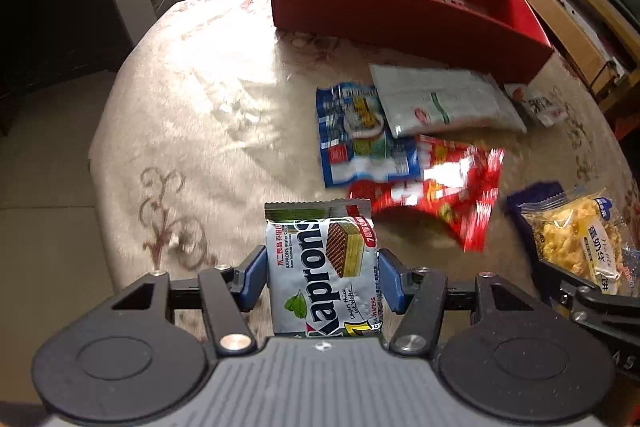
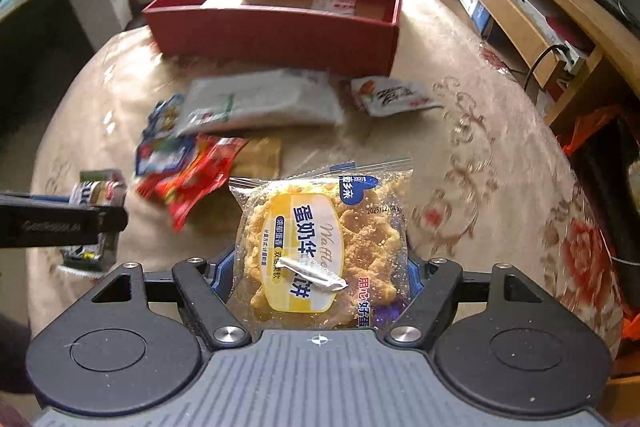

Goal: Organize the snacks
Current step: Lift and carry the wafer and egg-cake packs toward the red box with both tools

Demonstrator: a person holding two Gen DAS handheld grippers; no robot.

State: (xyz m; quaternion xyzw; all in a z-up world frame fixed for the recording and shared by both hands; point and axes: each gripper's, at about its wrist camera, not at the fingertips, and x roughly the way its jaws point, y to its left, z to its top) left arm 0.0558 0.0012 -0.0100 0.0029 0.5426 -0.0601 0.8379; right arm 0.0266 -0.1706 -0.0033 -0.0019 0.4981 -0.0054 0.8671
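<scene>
home living rm, TV stand (image 2: 516, 7), tablecloth-covered table (image 2: 460, 147), tile floor

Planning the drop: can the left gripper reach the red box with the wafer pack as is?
Probably yes: left gripper is shut on the wafer pack, and bare tablecloth leads to the red box.

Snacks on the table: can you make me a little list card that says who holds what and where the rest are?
left gripper: jaws shut on silver Kaprons wafer packet
right gripper: jaws shut on clear bag of yellow waffle cake
loose on the beige patterned tablecloth: blue packet, white pouch, red crinkly packet
red cardboard box: open, beyond the pile, some packets inside
</scene>
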